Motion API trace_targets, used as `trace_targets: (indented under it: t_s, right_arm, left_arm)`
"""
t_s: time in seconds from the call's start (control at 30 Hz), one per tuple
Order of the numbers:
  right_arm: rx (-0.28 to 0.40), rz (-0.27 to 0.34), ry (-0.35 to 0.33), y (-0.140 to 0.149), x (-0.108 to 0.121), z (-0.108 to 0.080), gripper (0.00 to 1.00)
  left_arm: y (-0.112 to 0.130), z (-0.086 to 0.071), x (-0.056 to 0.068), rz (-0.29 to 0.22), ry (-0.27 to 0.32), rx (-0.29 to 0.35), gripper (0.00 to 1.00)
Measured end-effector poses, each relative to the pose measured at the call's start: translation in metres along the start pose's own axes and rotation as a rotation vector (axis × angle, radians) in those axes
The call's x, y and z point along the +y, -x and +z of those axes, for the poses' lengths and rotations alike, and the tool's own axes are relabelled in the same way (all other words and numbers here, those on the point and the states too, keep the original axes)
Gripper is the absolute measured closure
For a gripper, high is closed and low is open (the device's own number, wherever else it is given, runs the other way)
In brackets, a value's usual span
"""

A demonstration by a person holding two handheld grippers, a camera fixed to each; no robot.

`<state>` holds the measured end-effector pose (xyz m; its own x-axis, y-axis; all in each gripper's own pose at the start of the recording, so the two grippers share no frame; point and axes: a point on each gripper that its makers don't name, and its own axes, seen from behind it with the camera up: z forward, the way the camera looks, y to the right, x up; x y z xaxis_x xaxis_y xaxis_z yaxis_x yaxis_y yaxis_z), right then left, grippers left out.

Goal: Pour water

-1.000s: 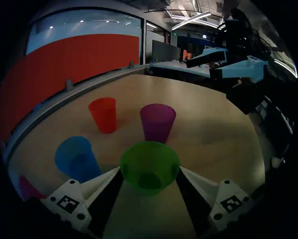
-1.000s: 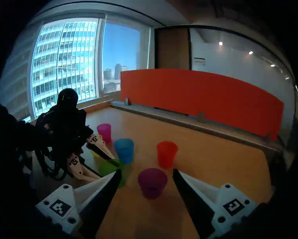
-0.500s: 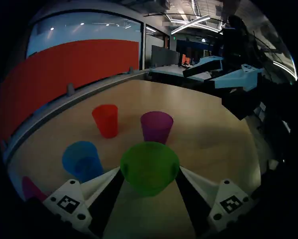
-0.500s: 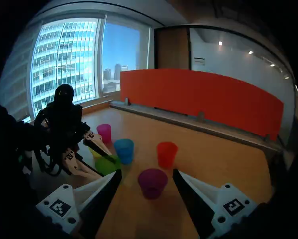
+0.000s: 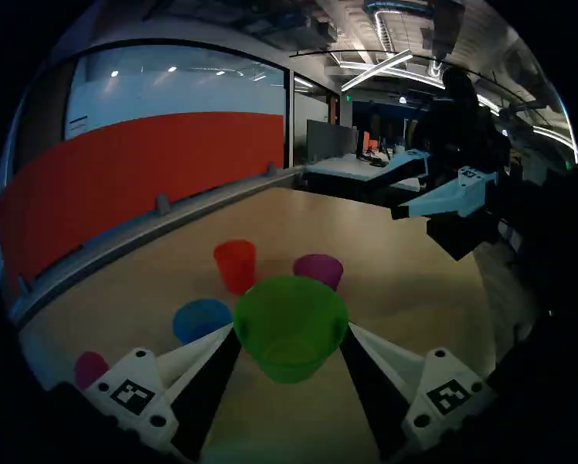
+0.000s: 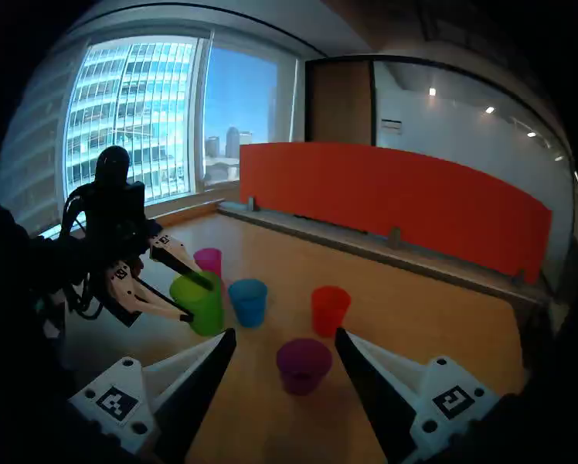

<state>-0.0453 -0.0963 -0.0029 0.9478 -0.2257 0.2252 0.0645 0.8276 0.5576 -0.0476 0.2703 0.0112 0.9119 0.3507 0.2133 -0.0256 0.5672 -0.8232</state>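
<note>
One green cup [image 5: 290,313] sits upright, clamped in the left claw [image 5: 290,329].

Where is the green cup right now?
The green cup is centred in the left gripper view, between the jaws of the left gripper; the right gripper view shows it at left, beside the blue cup.

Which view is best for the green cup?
Left gripper view: the green cup sits close and central between the tongs of the left gripper, with its rim and inside visible. The right gripper view shows it smaller and side-on at the left, held by those tongs, beside the blue cup.
</note>
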Motion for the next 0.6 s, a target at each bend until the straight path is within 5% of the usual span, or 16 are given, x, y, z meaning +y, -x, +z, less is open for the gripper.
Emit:
trace_targets:
  t_s: [0.6]
  right_arm:
    - [0.029,-0.031,-0.014,-0.018,-0.018,-0.002,0.0]
  left_arm:
    - [-0.052,-0.068,-0.023,0.008,-0.085,0.124,0.13]
